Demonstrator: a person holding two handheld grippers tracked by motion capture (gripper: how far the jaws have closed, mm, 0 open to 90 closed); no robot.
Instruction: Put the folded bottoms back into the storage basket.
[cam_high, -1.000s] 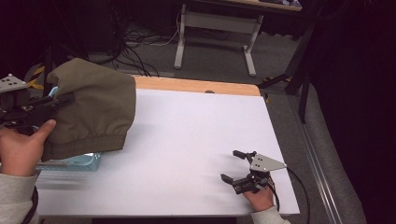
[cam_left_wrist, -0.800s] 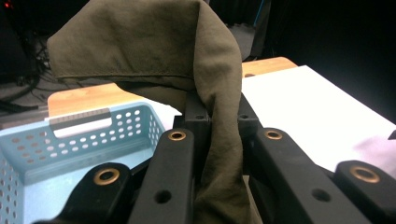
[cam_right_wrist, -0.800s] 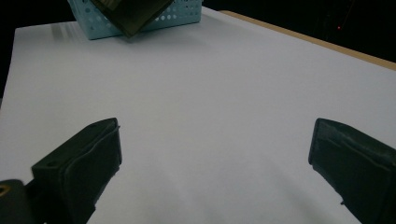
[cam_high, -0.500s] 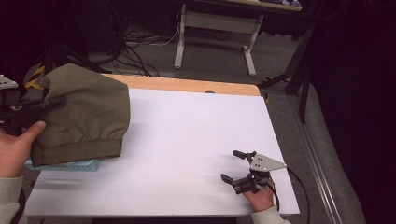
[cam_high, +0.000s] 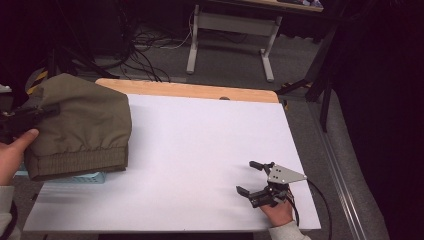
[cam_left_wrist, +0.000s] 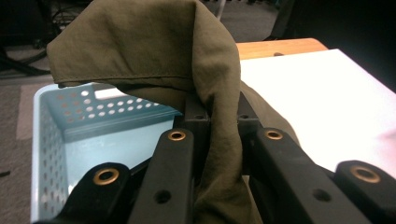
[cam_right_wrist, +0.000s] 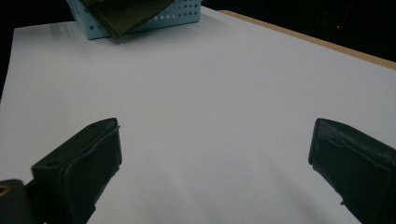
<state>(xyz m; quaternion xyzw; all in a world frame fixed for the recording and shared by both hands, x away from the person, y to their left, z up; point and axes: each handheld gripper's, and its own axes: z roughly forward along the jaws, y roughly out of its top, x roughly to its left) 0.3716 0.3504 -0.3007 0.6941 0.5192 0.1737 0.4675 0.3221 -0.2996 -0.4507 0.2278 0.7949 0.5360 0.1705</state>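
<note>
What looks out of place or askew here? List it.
The olive-green garment is not inside the light blue basket: it drapes over the rim and onto the white table, pinched in the left claw. Nothing looks spilled or damaged.

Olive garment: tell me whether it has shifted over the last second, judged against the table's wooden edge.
Yes. In the high view the olive garment, clamped in the left gripper, has slid left, away from the table's wooden edge, and lower over the blue basket.
</note>
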